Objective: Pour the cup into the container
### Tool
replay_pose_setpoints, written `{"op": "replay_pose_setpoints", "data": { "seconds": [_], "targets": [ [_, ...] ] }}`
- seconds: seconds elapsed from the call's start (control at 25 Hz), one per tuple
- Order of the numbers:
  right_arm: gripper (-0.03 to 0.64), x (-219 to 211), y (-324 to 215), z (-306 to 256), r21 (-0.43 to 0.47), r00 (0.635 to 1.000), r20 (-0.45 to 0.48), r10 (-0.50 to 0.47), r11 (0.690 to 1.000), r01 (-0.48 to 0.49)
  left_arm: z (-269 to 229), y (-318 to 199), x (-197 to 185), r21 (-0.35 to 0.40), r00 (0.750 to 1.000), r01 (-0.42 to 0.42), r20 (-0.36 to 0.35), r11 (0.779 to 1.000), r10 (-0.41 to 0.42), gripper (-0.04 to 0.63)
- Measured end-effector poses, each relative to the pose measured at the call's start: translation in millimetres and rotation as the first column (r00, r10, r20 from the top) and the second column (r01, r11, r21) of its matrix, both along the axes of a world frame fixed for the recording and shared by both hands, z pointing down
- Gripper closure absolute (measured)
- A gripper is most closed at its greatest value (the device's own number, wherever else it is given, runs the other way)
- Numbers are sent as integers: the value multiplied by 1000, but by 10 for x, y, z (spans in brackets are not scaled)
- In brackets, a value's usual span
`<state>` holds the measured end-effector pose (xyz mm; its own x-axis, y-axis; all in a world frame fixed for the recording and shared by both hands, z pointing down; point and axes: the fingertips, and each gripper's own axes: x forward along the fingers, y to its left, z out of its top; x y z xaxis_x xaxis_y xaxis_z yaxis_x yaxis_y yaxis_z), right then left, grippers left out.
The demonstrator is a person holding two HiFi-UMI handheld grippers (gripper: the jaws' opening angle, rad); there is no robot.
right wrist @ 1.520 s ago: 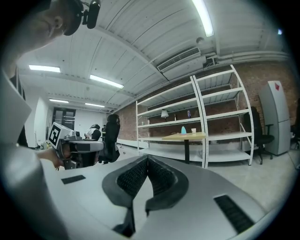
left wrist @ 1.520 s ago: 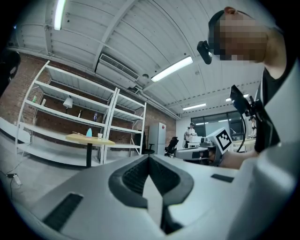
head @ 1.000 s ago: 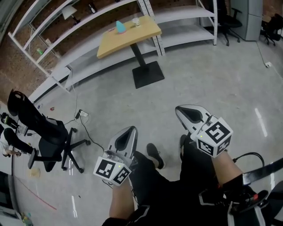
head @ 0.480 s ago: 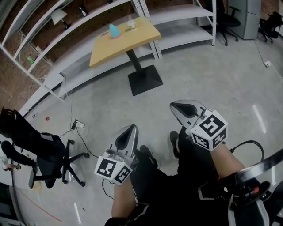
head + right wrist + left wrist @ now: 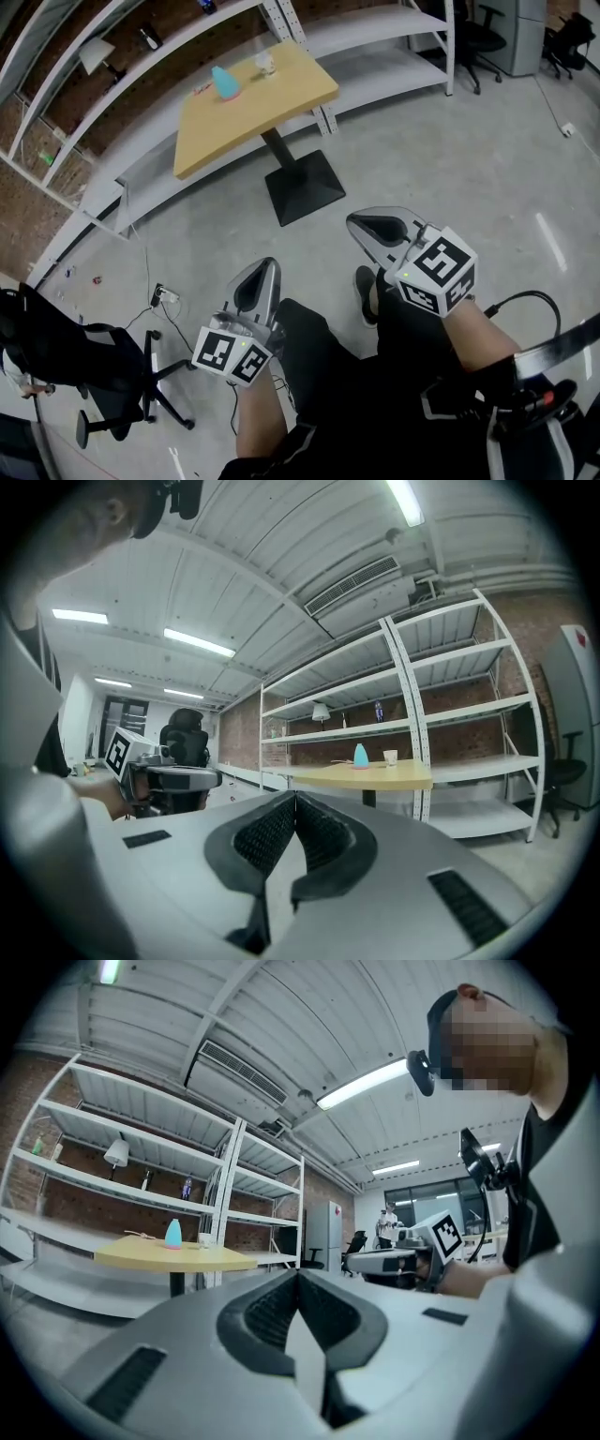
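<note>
Head view has the left gripper point(image 5: 266, 270) and right gripper point(image 5: 356, 221) held level over the floor, both empty. The cup point(image 5: 265, 63) and teal container point(image 5: 223, 82) stand near each other on the wooden table point(image 5: 281, 98), well apart from the person. Left gripper view shows its jaws pressed together on nothing; meeting the cup that way would likely shove it over and spill it. Right gripper view shows the same closed, empty jaws, with the cup point(image 5: 390, 757) near the container point(image 5: 361, 756), so a careless reach could knock the neighbour.
</note>
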<state>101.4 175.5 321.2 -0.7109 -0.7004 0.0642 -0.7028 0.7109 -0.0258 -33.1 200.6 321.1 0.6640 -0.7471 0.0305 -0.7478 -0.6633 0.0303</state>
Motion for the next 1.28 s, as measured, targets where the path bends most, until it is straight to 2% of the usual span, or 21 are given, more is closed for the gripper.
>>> {"op": "replay_pose_setpoints", "data": {
  "seconds": [0.32, 0.6, 0.92, 1.28],
  "targets": [
    [617, -91, -1227, -114, 8, 999, 11, 49, 999, -49, -75, -1216, -286, 19, 1000, 6, -25, 1000, -6, 596],
    [617, -457, -2301, -270, 56, 1000, -17, 9, 998, -8, -229, -2278, -664, 64, 997, 50, -56, 997, -46, 597],
    [617, -463, -3703, -280, 53, 998, 43, 47, 997, -49, -274, -3699, -807, 41, 997, 66, -51, 997, -64, 596],
    [615, -430, -5013, -449, 61, 990, 93, 104, 992, -110, -443, -4846, -905, 54, 997, 55, -48, 997, -52, 597]
  ]
}}
